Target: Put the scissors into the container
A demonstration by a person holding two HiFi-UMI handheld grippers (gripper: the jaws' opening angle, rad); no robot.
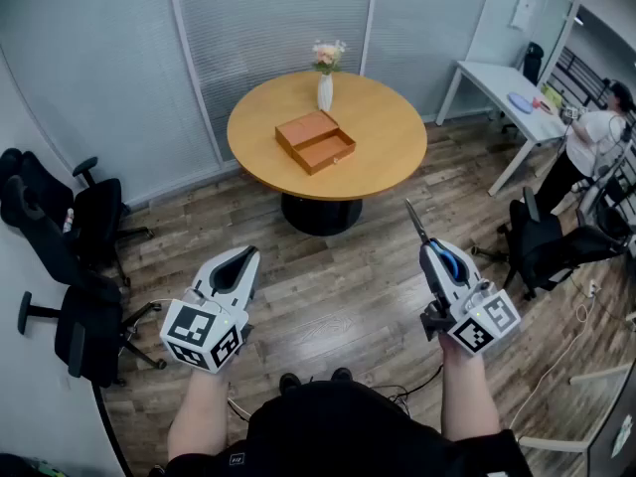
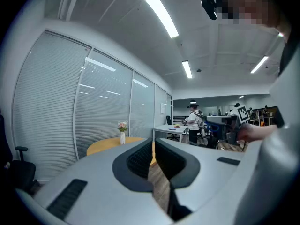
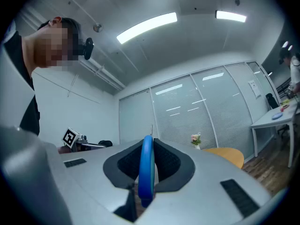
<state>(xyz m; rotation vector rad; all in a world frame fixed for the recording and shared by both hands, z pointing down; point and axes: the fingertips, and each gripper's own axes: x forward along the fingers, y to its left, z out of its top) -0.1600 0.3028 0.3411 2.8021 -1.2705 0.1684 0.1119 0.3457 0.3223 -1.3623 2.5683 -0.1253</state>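
Note:
The scissors have a blue handle, and their blade points up and away toward the table. My right gripper is shut on that handle, low on the right of the head view. The right gripper view shows the blue handle clamped between the jaws of the right gripper. My left gripper is low on the left, shut and holding nothing; in its own view the left gripper has its jaws closed. The container, an open wooden box, lies on a round wooden table far ahead of both grippers.
A white vase with flowers stands behind the box. Black office chairs are on the left, another chair on the right. A white desk and a person are at the far right. Wood floor lies between me and the table.

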